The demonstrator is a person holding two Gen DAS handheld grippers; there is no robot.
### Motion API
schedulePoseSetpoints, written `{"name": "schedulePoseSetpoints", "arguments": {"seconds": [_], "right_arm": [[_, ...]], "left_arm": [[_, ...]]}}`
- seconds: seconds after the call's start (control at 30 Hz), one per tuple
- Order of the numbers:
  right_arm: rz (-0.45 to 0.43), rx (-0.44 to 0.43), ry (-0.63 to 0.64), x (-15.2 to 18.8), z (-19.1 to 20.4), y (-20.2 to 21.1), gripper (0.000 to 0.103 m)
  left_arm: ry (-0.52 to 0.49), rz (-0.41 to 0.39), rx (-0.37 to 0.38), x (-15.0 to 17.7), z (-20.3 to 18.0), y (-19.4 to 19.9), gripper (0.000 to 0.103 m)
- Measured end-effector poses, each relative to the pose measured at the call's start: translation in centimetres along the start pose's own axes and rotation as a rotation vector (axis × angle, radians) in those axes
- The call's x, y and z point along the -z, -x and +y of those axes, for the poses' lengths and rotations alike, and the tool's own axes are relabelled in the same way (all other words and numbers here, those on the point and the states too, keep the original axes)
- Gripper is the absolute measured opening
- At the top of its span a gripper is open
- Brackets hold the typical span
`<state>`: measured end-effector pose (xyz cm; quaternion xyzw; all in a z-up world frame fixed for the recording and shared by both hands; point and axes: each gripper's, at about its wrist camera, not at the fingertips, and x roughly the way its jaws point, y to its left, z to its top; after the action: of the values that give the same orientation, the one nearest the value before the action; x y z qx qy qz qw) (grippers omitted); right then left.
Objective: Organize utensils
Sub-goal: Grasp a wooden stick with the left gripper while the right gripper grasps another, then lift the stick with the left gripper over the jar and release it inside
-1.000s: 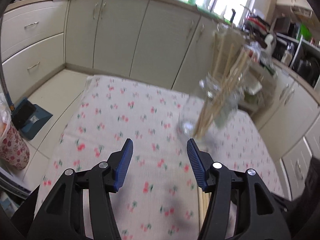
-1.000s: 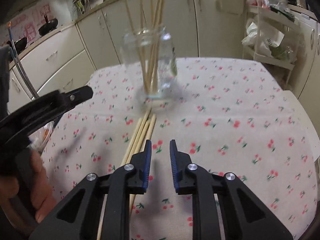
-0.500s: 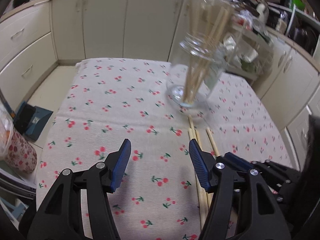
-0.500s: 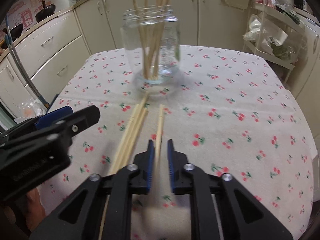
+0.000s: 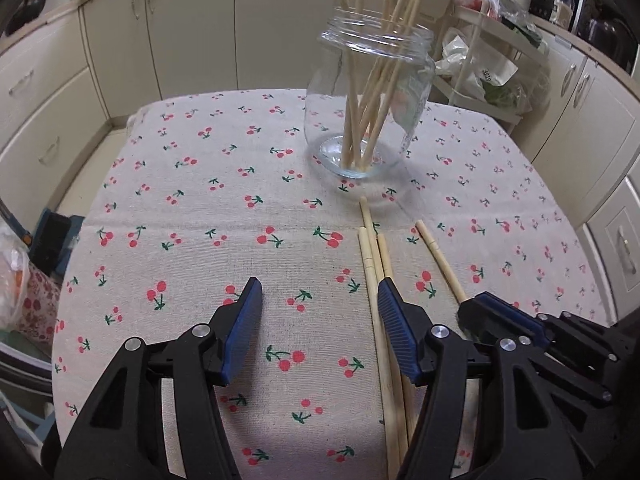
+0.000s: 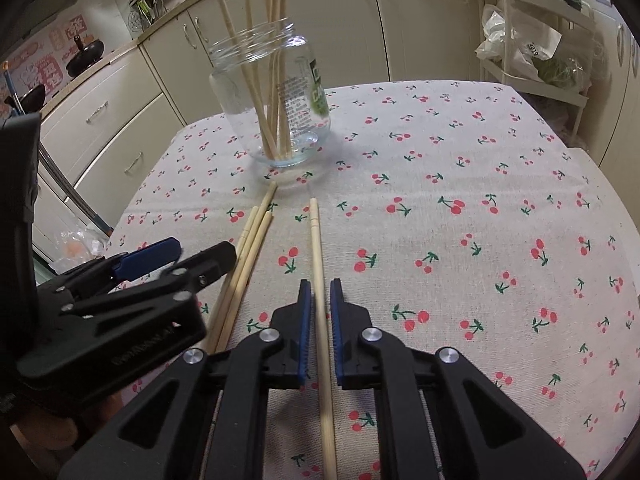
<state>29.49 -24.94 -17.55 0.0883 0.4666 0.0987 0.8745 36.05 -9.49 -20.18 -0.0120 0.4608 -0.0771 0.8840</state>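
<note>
A kitchen with cream cabinets (image 5: 192, 32) surrounds a table under a cherry-print tablecloth (image 6: 460, 248).

The right gripper (image 6: 318, 308) points steeply down at the cloth, its blue-padded jaws nearly together with a single wooden chopstick (image 6: 318, 248) running between them. The jaws have just been closing; a thin gap shows on each side of the stick, so whether the pads press on it cannot be told. This chopstick lies by itself, its far end pointing toward the jar.

The left gripper (image 5: 318, 308) hovers with its jaws spread wide and nothing between them. Its right finger (image 5: 394, 324) sits over a bundle of three chopsticks (image 5: 374, 256) that lie side by side, touching one another, just left of the single stick. In the left wrist view the right gripper shows at the lower right edge, its tip over the single chopstick.

Beyond the loose sticks stands a clear glass jar (image 6: 276, 100), upright on the cloth, holding several more chopsticks (image 6: 276, 20) that lean against its rim. A printed label shows on the jar's side.

A wire rack (image 6: 532, 32) with plastic bags stands beside the table's far right corner.
</note>
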Motion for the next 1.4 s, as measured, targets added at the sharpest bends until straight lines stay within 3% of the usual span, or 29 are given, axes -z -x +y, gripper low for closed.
{"name": "schedulePoseSetpoints", "arguments": {"seconds": [0.3, 0.63, 0.7, 0.8, 0.93, 1.1, 1.23, 1.4], "right_arm": [[0.002, -0.015, -0.008, 0.0, -0.3, 0.0, 0.01], [0.009, 0.015, 0.033, -0.1, 0.4, -0.1, 0.011], [0.012, 0.029, 0.054, -0.4, 0.7, -0.3, 0.011], [0.028, 0.03, 0.073, -1.4, 1.1, -1.0, 0.013], [0.053, 0.054, 0.129, -2.6, 1.8, -2.1, 0.014], [0.086, 0.085, 0.22, -2.8, 2.6, -2.4, 0.006], [0.104, 0.05, 0.186, -2.5, 1.9, -1.9, 0.006], [0.141, 0.058, 0.213, -3.1, 2.4, -2.2, 0.01]], "left_arm": [[0.037, 0.023, -0.006, -0.2, 0.8, 0.4, 0.057], [-0.009, 0.031, -0.038, -0.7, -0.4, -0.4, 0.056], [-0.039, 0.035, -0.06, -0.8, -0.9, -0.5, 0.036], [-0.049, 0.06, -0.042, -0.9, -0.9, -0.3, 0.025], [-0.041, 0.076, -0.035, -1.4, -0.6, -0.6, 0.021], [-0.045, 0.1, 0.002, -2.1, -0.4, -1.0, 0.006], [-0.025, 0.139, 0.062, -2.0, 0.3, -0.8, 0.005], [-0.049, 0.166, 0.048, -2.2, 0.0, -1.1, 0.006]]}}
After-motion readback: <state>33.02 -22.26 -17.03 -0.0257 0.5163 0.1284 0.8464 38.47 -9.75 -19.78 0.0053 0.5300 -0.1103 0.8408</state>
